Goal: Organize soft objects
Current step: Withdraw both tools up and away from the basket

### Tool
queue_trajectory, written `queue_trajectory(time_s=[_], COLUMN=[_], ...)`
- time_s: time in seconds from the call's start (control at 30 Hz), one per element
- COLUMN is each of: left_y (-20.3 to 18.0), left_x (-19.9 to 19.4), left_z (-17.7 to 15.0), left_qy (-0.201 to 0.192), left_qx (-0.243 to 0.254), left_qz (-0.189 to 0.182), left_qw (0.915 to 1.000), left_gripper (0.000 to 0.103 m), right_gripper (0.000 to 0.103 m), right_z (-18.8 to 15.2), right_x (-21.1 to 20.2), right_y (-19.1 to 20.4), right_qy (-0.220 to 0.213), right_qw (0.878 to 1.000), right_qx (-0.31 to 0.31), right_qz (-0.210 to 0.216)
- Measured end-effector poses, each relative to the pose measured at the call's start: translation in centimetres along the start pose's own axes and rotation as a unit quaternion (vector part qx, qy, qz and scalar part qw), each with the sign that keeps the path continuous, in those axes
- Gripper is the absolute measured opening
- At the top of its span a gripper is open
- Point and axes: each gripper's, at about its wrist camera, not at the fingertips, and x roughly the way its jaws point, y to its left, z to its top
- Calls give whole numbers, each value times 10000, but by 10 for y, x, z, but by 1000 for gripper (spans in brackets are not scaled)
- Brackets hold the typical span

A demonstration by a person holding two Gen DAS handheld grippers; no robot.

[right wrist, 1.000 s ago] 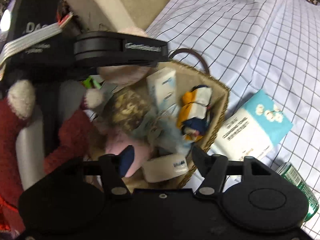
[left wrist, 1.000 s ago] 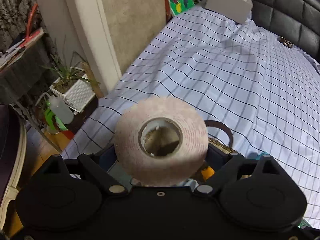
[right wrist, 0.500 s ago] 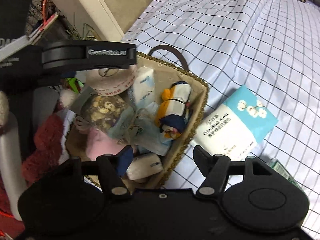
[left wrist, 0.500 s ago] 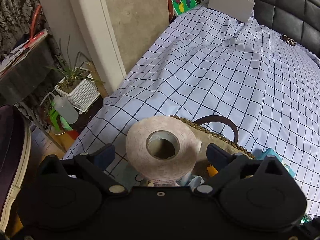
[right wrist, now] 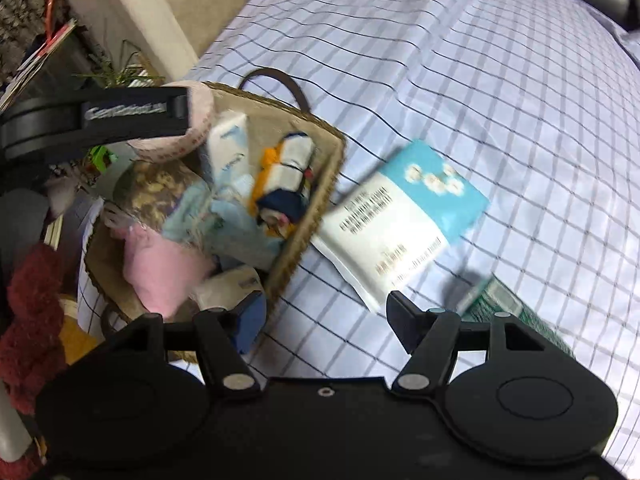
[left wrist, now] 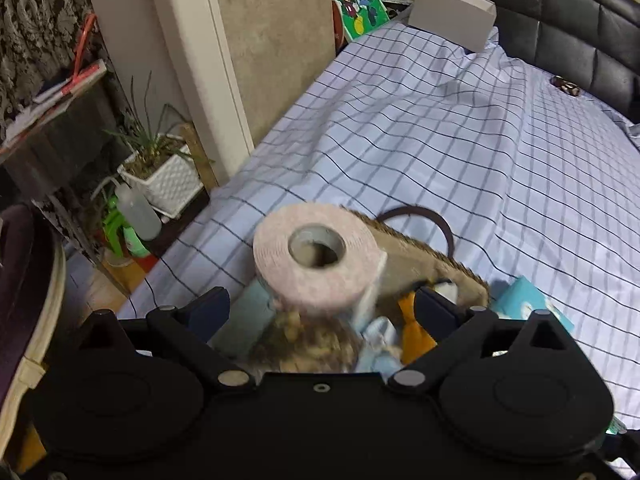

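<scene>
A pinkish toilet paper roll (left wrist: 316,256) rests on top of the items in the woven basket (left wrist: 424,256), hole facing up. My left gripper (left wrist: 322,308) is open just behind it, fingers apart and off the roll. In the right wrist view the basket (right wrist: 316,204) holds a pink cloth (right wrist: 160,264), pale blue cloths (right wrist: 224,224), a tissue pack (right wrist: 228,148) and a rolled orange, white and navy item (right wrist: 284,176). My right gripper (right wrist: 324,320) is open and empty above the bed, near a white and blue towel pack (right wrist: 400,216).
The basket sits at the left edge of a checked bed sheet (left wrist: 460,140). A green can (right wrist: 500,300) lies by the towel pack. A white box (left wrist: 452,14) sits at the far end. A potted plant (left wrist: 160,168) and a bottle (left wrist: 136,210) stand on the floor at left.
My left gripper opened and let go of the toilet paper roll, which dropped onto the basket's contents. My right gripper swung right, away from the basket toward the towel pack.
</scene>
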Motion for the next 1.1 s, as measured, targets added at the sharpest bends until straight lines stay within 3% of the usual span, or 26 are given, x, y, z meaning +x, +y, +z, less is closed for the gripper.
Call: queue_trajectory(time_s=[0.37, 0.73, 1.1], left_y=[6, 6, 10], left_x=[-13, -28, -18], left_z=[-51, -78, -87], left_qy=[212, 51, 317], left_qx=[26, 185, 145], left_qz=[-110, -34, 0], left_qw=[9997, 9998, 9994], left_gripper=[96, 99, 99], right_gripper=[66, 71, 77], right_z=[-45, -75, -85], right_x=[-11, 0, 23], right_y=[-4, -11, -12], right_qy=[-24, 62, 379], right_qw=[9994, 9969, 9953], right_qx=[164, 253, -45], right_qz=[-320, -739, -891])
